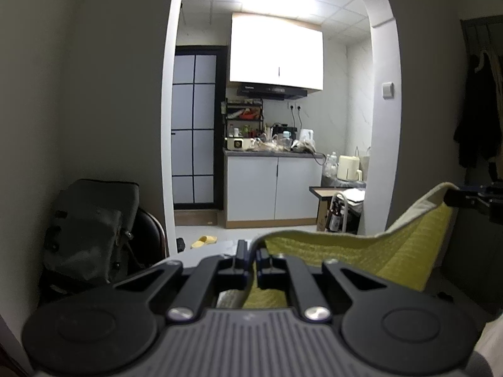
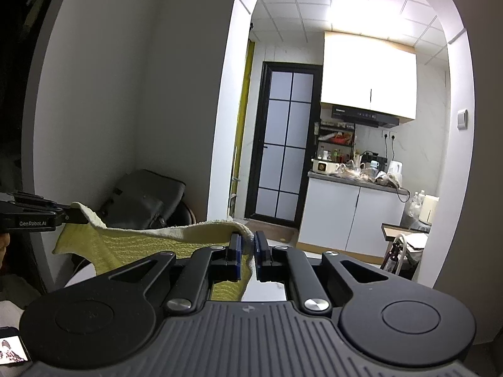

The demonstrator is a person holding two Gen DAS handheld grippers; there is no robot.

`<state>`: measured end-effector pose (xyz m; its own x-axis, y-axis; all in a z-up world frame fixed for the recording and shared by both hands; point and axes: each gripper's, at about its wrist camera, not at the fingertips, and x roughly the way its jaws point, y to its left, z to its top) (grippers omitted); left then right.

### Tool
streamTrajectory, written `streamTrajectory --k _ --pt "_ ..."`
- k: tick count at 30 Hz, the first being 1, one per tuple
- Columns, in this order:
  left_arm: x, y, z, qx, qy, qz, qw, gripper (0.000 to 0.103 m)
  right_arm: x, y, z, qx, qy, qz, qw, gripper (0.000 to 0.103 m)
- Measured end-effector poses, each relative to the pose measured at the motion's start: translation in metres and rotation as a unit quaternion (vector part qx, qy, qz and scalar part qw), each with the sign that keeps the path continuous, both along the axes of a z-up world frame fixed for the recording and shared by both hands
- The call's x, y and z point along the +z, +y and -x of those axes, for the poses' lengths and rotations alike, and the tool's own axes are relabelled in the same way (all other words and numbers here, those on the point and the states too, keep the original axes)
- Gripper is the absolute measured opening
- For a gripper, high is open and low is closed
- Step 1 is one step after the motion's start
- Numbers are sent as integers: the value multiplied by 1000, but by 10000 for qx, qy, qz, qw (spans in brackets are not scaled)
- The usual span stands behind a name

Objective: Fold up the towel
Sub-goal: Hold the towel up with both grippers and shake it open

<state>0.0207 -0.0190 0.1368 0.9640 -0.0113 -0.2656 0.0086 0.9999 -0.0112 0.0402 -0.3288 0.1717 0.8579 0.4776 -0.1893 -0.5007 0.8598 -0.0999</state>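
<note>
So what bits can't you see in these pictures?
- Lower part of the yellow towel: hidden behind the left gripper in the left wrist view, and behind the right gripper in the right wrist view.
- Surface beneath the towel: mostly covered by the gripper bodies in both views.
- Items on the kitchen counter: too small to name.
- Phone screen: cut off by the right wrist view's edge.

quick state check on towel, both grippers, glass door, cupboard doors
towel: lifted, slung between both grippers, sagging in the middle
left gripper: shut on towel corner
right gripper: shut on towel corner
glass door: closed
cupboard doors: closed
</note>
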Motion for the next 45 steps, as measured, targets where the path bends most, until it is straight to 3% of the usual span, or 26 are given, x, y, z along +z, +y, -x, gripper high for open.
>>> streamTrajectory --k 10,23,45 --pt "31 -11 30 30 -421 -113 9990 5 25 3 24 165 -525 -113 9984 9" --pt "35 -4 53 330 -568 -94 9978 5 36 5 40 234 -786 -187 9965 9" --pt "14 15 -26 240 -57 33 9997 5 6 11 -36 9 -197 -156 9997 9"
